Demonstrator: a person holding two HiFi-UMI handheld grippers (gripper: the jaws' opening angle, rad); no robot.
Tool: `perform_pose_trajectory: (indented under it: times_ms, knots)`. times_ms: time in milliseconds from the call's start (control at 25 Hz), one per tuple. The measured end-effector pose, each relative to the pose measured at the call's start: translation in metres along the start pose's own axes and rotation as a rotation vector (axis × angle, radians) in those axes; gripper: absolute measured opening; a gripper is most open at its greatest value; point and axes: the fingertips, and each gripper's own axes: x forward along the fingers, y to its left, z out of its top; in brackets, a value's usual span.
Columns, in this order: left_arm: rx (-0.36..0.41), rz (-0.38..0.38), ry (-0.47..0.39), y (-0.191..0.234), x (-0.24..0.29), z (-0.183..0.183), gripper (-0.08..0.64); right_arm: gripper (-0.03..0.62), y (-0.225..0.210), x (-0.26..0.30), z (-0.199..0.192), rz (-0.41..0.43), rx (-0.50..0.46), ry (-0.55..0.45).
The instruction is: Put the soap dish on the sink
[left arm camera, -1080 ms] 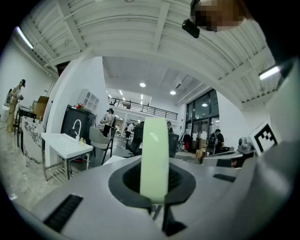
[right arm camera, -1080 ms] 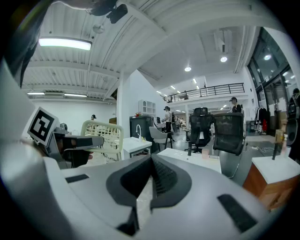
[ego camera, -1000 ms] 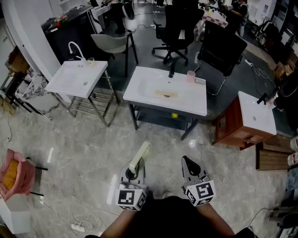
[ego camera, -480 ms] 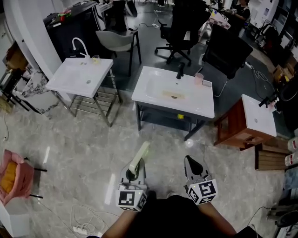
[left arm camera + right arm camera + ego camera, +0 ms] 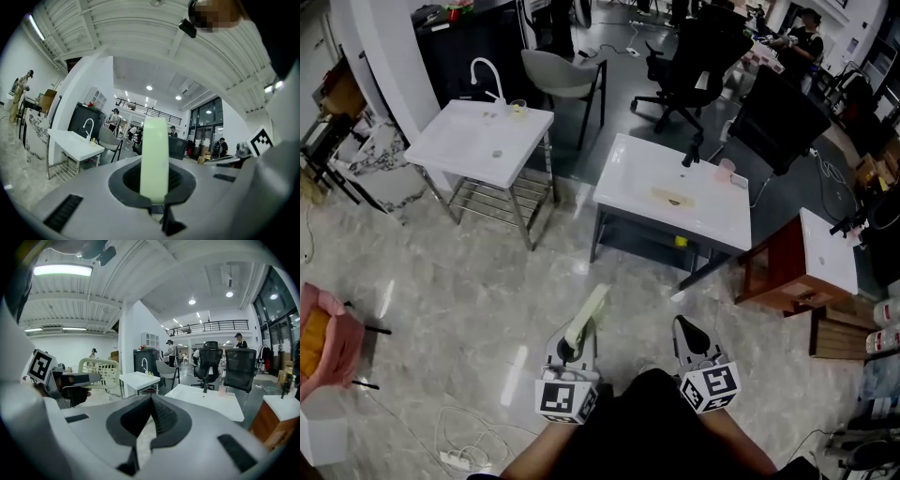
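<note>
A pale green slatted soap dish (image 5: 587, 317) stands on edge in my left gripper (image 5: 573, 349), which is shut on its near end. In the left gripper view the soap dish (image 5: 154, 157) rises edge-on between the dark pads. My right gripper (image 5: 686, 335) is beside it, shut and with nothing in it; in its own view the right gripper (image 5: 151, 402) has its pads meeting, and the soap dish (image 5: 100, 371) shows at the left. Ahead stands a white sink (image 5: 649, 212) with a black faucet (image 5: 692, 150), some way from both grippers.
A second white sink (image 5: 464, 148) with a white faucet stands on a metal rack at the left. A small basin on a wooden cabinet (image 5: 787, 274) is at the right. Office chairs (image 5: 698, 52) stand behind. Cables (image 5: 455, 441) and a pink bag (image 5: 323, 342) lie on the marble floor.
The sinks have slid rightward and lower in the head view and look nearer. Both grippers keep their places in the view, the left still shut on the soap dish.
</note>
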Motion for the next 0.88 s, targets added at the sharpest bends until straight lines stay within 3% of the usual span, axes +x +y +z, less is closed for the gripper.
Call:
perform_pose_trajectory:
  times_ms: [200, 440, 880]
  knots:
    - [-0.008, 0.042, -0.004, 0.031, 0.001, 0.004, 0.020, -0.002, 0.016, 0.032, 0.006, 0.032, -0.017, 0.012]
    - [-0.011, 0.060, 0.004, 0.039, 0.014, -0.004, 0.020, -0.002, 0.019, 0.058, 0.005, 0.080, -0.017, 0.018]
    - [0.001, 0.108, 0.008, 0.049, 0.103, 0.013, 0.020, -0.002, -0.048, 0.131, 0.018, 0.107, 0.016, 0.001]
